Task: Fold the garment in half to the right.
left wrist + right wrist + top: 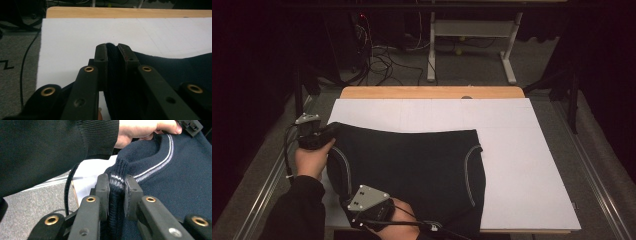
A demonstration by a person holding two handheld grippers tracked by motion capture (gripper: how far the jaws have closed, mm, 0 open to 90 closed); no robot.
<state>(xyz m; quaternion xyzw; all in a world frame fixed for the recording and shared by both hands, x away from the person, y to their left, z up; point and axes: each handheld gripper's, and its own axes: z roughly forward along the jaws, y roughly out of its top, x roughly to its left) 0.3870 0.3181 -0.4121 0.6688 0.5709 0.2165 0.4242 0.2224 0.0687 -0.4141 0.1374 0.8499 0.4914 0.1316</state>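
Spread flat across a white sheet point(522, 165) that covers most of a light wooden table point(432, 92) lies a dark navy knitted garment with pale striped trim along its curved openings point(412, 170), its body reaching from the sheet's left part to a little past the middle and down to the near edge. Both grippers clamp it at its left side. In the high view, the left gripper point(328, 132) sits at the garment's far left corner, held by the person's left hand point(312, 157), whose dark knitted sleeve point(297, 210) comes in from the bottom left; a black cable point(287, 155) loops beside it. In the left gripper view, the left gripper's point(113, 48) two black jaws are drawn close together with a fold of the dark knit standing upright between them, the white sheet lying beyond and the wooden table edge behind that. The right gripper point(349, 200), topped by a grey three-cornered plate point(367, 197), sits at the near left of the garment, near the table's front edge. In the right gripper view, the right gripper point(117, 182) pinches a ribbed, striped edge of the garment between nearly closed jaws, with the trimmed curved opening running up and to the right and the left hand point(145, 130) gripping farther off.
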